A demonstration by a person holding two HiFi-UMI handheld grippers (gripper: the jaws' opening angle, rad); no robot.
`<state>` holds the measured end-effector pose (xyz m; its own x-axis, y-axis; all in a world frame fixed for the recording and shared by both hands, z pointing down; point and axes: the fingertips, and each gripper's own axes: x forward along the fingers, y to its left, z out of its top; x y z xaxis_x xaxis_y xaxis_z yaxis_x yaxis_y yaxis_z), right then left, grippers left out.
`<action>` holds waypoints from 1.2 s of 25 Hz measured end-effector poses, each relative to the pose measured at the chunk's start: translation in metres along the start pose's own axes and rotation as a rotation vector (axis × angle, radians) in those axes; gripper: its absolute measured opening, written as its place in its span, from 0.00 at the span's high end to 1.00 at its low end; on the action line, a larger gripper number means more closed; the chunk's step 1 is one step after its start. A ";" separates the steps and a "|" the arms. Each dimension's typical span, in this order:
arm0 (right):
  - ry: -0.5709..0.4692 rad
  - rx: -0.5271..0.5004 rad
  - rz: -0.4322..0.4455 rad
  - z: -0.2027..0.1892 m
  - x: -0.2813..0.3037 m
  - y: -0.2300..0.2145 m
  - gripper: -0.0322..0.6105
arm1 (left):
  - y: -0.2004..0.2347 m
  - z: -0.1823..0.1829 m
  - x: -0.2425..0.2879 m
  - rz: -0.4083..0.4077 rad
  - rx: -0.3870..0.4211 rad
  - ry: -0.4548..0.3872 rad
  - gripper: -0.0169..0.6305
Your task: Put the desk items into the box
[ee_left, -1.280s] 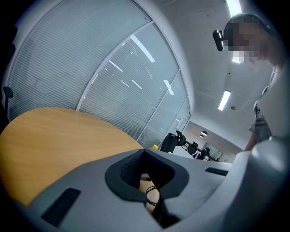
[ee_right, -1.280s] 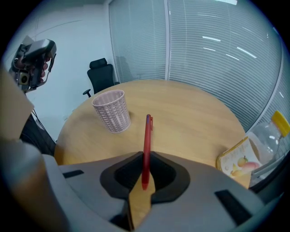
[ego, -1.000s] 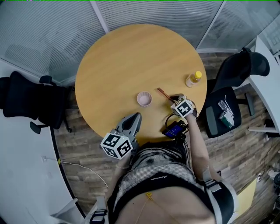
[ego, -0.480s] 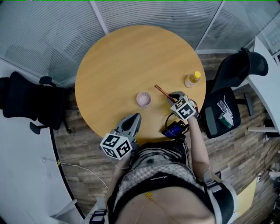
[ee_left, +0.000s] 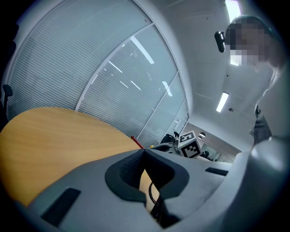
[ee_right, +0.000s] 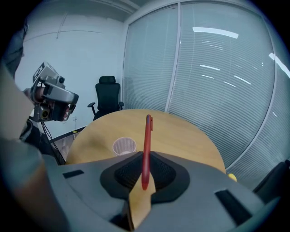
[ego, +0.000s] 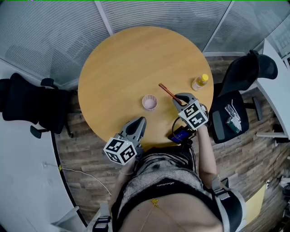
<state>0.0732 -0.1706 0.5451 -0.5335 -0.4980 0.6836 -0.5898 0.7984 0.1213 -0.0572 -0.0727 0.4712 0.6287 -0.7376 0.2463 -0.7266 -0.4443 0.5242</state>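
Two grippers were in play over a round wooden table (ego: 122, 63); nearest the person, the left gripper (ego: 140, 121) lay level across the table's near edge, its marker cube over the lap and its tips over the wood; in the left gripper view its jaws met at the tips with nothing between them (ee_left: 145, 152). Just to the right, at the same near rim, a dark phone (ego: 180, 135) with a blue screen lay beside a looped black cable (ego: 174, 123). Past the phone, the right gripper (ego: 181, 100) tilted downward, its jaws clamped on a red pen (ego: 167, 92); the right gripper view showed the pen (ee_right: 146, 149) pinched near its lower end between the pads, the rest of it sticking out forward over the table. Left of the pen, apart from it, a small pale cup (ego: 149, 102) stood upright on the wood, open mouth up (ee_right: 124, 146). Farther right, near the table's rim, a small bottle (ego: 200, 82) with a yellow cap stood on its own, well apart from the cup. Beyond the table ran glass walls with blinds (ego: 158, 11); black office chairs stood on the floor at the left (ego: 27, 106) and at the right (ego: 247, 74).
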 end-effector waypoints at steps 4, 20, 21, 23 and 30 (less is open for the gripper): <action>-0.007 -0.019 0.011 0.009 -0.011 0.008 0.86 | 0.000 -0.001 0.000 0.001 -0.001 0.003 0.97; -0.050 -0.031 0.033 0.039 -0.033 0.032 0.86 | 0.001 -0.002 -0.001 -0.023 0.001 0.032 0.97; -0.049 -0.030 0.032 0.040 -0.033 0.034 0.85 | 0.002 -0.002 -0.002 -0.025 0.000 0.032 0.97; -0.048 -0.027 0.030 0.042 -0.034 0.036 0.86 | 0.004 -0.003 -0.004 -0.027 -0.003 0.034 0.97; -0.034 -0.024 0.023 0.041 -0.032 0.043 0.85 | 0.010 -0.002 -0.011 -0.029 -0.008 0.032 0.97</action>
<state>0.0399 -0.1348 0.4989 -0.5674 -0.4900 0.6618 -0.5626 0.8175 0.1230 -0.0707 -0.0685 0.4758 0.6582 -0.7078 0.2567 -0.7057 -0.4612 0.5379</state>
